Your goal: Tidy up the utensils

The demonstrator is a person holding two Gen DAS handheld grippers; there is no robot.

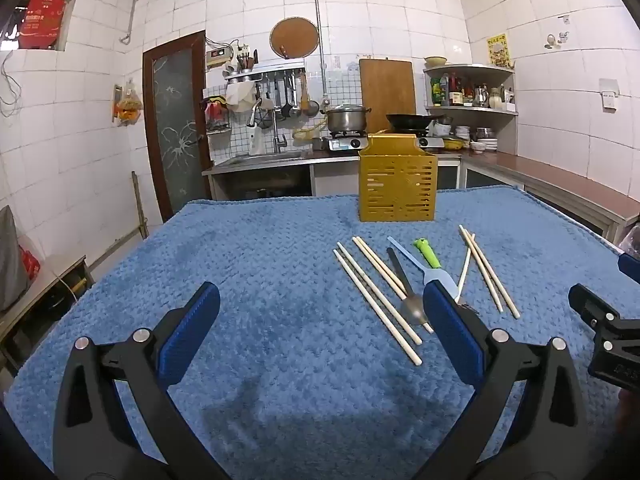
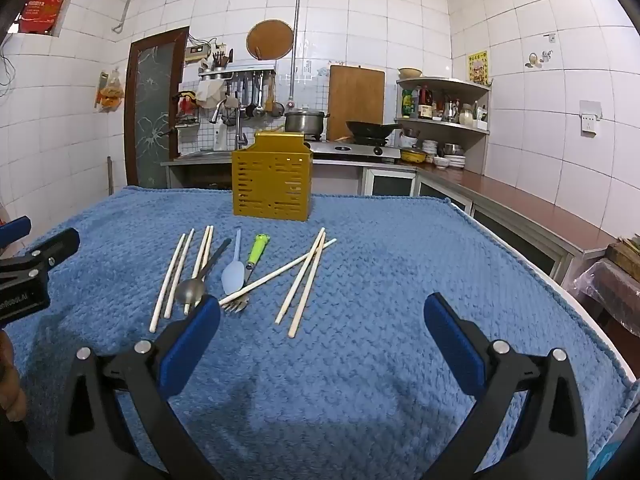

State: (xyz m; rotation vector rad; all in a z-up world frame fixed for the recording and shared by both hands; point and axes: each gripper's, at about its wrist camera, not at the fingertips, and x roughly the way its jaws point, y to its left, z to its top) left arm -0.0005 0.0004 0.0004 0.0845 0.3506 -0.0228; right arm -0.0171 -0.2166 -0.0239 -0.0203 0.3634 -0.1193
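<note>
At the far edge of the towel (image 2: 380, 240), dead centre, the yellow holder (image 2: 272, 184) stands upright, slotted walls facing us. Everything else lies flat in a loose row just in front of it, toward the near edge.

Running through that row in the right wrist view: 2 chopsticks (image 2: 170, 276) side by side on the left, then another 2 (image 2: 204, 250) close beside them. The steel spoon (image 2: 191, 290) lies across that second pair, dark handle pointing toward the holder, bowl toward us. Next comes the blue spoon (image 2: 233, 276), bowl nearest. Just beside it lies the fork (image 2: 256, 250) with its green handle, tines pointing our way. A single chopstick (image 2: 280, 272) slants across the fork near the tines. Further right, 2 more chopsticks (image 2: 304, 284) lie together, crossing that slanted one.

Now the tools. The left gripper (image 1: 320, 320) hovers over bare towel near the front edge, jaws spread as wide as they go, nothing between them. Its right pad covers part of the blue spoon in its own view. The right gripper (image 2: 322, 320) hangs alongside, equally wide, also holding nothing, with the ends of the right-hand chopsticks showing between its pads.
</note>
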